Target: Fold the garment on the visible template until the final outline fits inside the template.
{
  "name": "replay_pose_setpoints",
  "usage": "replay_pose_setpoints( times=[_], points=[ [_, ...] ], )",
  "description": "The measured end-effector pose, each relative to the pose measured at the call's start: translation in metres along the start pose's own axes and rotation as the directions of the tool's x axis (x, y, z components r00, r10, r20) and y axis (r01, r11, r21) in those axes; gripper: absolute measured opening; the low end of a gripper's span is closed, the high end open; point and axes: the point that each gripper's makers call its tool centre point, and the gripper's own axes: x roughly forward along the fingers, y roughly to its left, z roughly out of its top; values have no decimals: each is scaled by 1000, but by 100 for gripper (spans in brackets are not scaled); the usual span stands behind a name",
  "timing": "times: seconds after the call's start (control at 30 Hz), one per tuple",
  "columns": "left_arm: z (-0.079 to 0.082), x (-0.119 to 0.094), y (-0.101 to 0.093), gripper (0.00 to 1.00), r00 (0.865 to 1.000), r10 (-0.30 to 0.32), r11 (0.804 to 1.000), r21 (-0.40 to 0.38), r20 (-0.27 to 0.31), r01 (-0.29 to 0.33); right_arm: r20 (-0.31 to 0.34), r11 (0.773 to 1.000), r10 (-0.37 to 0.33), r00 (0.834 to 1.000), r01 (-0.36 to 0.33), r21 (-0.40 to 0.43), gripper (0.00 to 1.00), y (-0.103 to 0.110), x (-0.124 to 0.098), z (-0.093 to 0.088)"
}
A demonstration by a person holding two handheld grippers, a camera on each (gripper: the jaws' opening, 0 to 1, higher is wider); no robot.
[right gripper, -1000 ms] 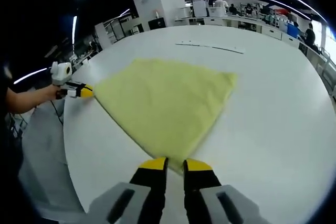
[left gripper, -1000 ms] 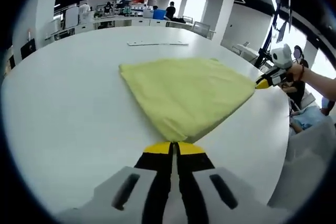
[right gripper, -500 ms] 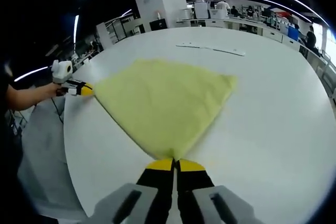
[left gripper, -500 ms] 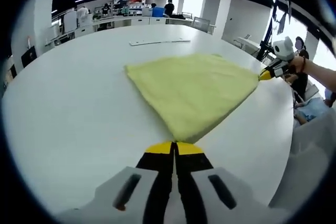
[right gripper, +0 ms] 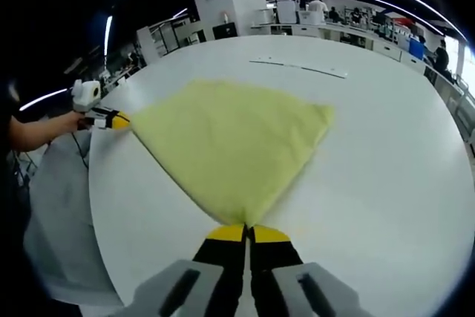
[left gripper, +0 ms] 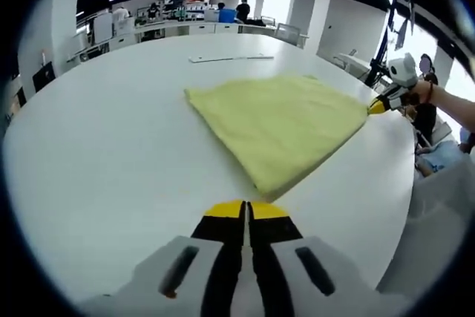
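On the white surface (left gripper: 96,146) the yellow garment (left gripper: 286,120) stretches between both tools: the left hand-held gripper (left gripper: 246,210) is clamped on the near corner, the right hand-held gripper (right gripper: 247,232) pinches the opposite corner, so its long axis runs gripper-to-gripper.
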Motion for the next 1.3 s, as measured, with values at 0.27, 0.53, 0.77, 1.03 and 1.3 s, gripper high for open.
replay_pose_setpoints(
  times=[0.27, 0.53, 0.77, 1.03, 1.3],
  points=[
    [15, 1, -11, 21, 997, -47, 997, -54, 53, 50, -41, 1000, -12, 999, 12, 9, 8, -1, -5, -10],
    [9, 16, -11, 10, 999, -45, 996, -81, 6, 46, -19, 999, 13, 1000, -12, 30, 6, 4, 0, -4],
    [2, 23, -13, 0, 998, -50, 997, -65, -33, 47, -43, 999, -3, 999, 1, -39, 0, 1, 3, -8],
    [-6, 15, -17, 0, 997, -53, 998, -45, -50, 51, -45, 1000, -5, 999, 4, -31, 0, 4, -3, -15],
    [-16, 8, -24, 0, 995, -67, 997, -44, -70, 64, -45, 1000, -1, 999, 1, -12, 0, 11, -7, -25]
  ],
)
